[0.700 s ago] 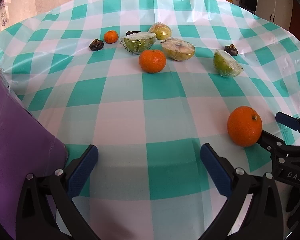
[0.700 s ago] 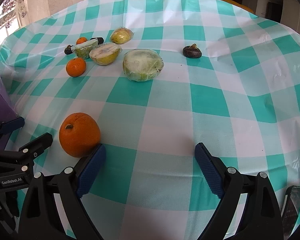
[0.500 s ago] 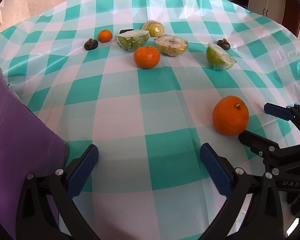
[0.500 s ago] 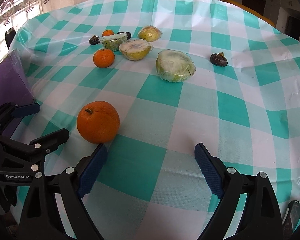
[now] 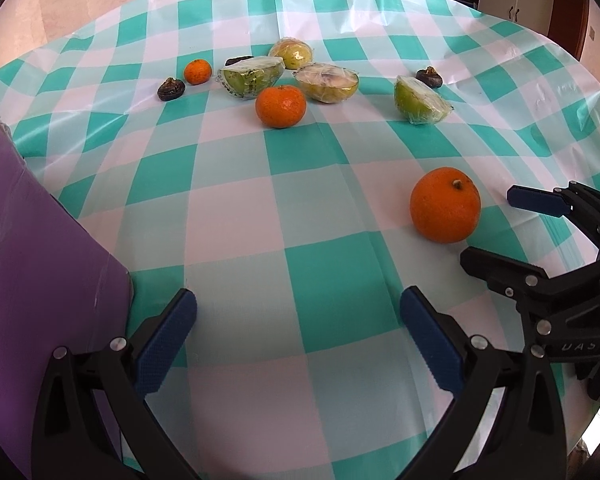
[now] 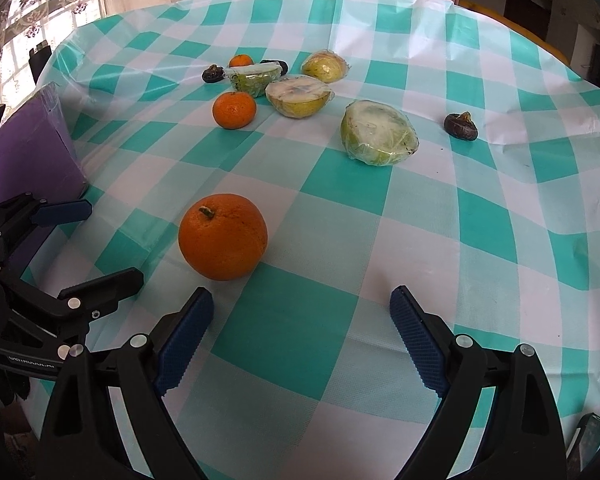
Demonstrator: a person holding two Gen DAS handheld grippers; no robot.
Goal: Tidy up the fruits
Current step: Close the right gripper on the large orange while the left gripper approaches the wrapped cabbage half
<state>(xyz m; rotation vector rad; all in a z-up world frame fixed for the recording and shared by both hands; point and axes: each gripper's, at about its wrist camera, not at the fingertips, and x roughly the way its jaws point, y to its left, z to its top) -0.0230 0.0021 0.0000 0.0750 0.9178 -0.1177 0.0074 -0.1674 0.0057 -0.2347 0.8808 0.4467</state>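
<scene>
Left tongs (image 5: 298, 334): jaws spread wide, nothing between the pads, tilted steeply down.
Right tongs (image 6: 302, 334): jaws wide too, empty, same downward tilt, close beside the left.

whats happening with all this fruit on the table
A person holds a gripper in each hand over a checked tablecloth strewn with fruit. Both the left gripper and the right gripper have their jaws open and hold nothing. A big orange sits nearest, just ahead of the right gripper. Smaller oranges, wrapped cut fruit and dark fruits lie farther back. A purple bag sits at the left.
</scene>
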